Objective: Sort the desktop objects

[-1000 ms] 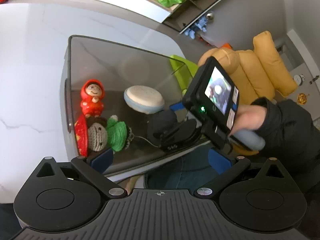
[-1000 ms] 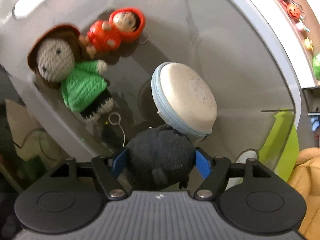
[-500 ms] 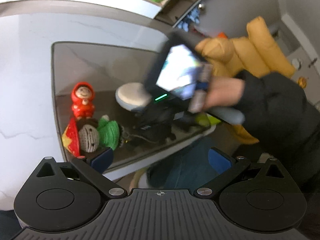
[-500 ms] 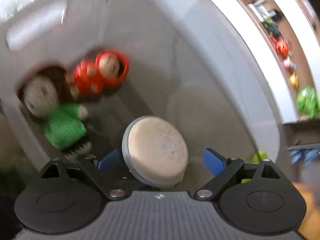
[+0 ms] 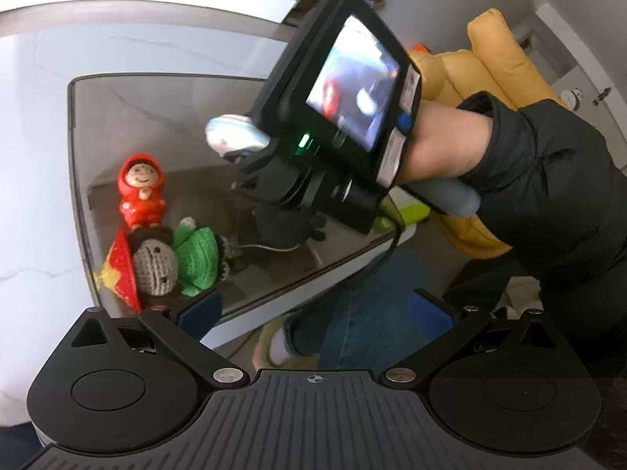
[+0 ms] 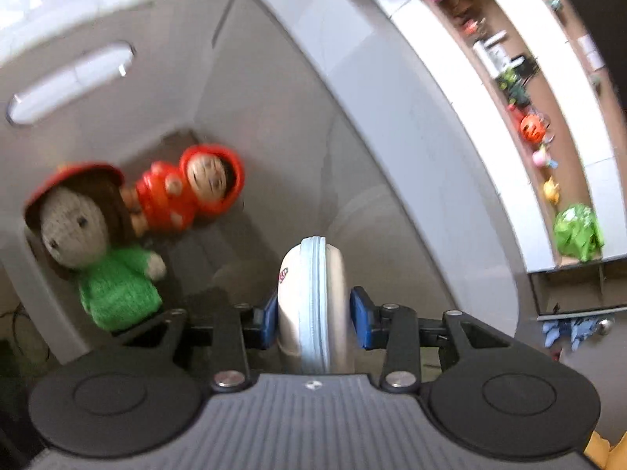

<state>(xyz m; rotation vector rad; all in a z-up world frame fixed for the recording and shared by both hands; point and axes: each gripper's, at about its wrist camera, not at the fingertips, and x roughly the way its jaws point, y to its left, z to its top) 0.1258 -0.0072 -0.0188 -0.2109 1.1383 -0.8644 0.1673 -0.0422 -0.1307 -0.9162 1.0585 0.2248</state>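
A grey bin (image 5: pixel 78 156) holds a red hooded figure (image 5: pixel 142 192), a crochet doll in green (image 5: pixel 172 258) and a black plush (image 5: pixel 282 227). My right gripper (image 6: pixel 313 321) reaches into the bin, and its jaws are closing on a round white case with a blue zip (image 6: pixel 313 293). The case stands on edge between the blue pads (image 6: pixel 266 321), raised off the bin floor. In the left wrist view the same case (image 5: pixel 231 137) sticks out from the right gripper's front. My left gripper (image 5: pixel 313 307) hovers open at the bin's near corner with nothing between its fingers.
A person's hand (image 5: pixel 443 149) and black sleeve hold the right gripper. A yellow cushioned chair (image 5: pixel 501 78) stands behind. Legs in jeans (image 5: pixel 352 313) show below the table edge. A shelf with small toys (image 6: pixel 548 180) and a green bag (image 6: pixel 576 231) runs along the far side.
The right gripper let go of the black plush, opened wide over the white case, then closed on it and tipped it up on edge. The left view shifted slightly.
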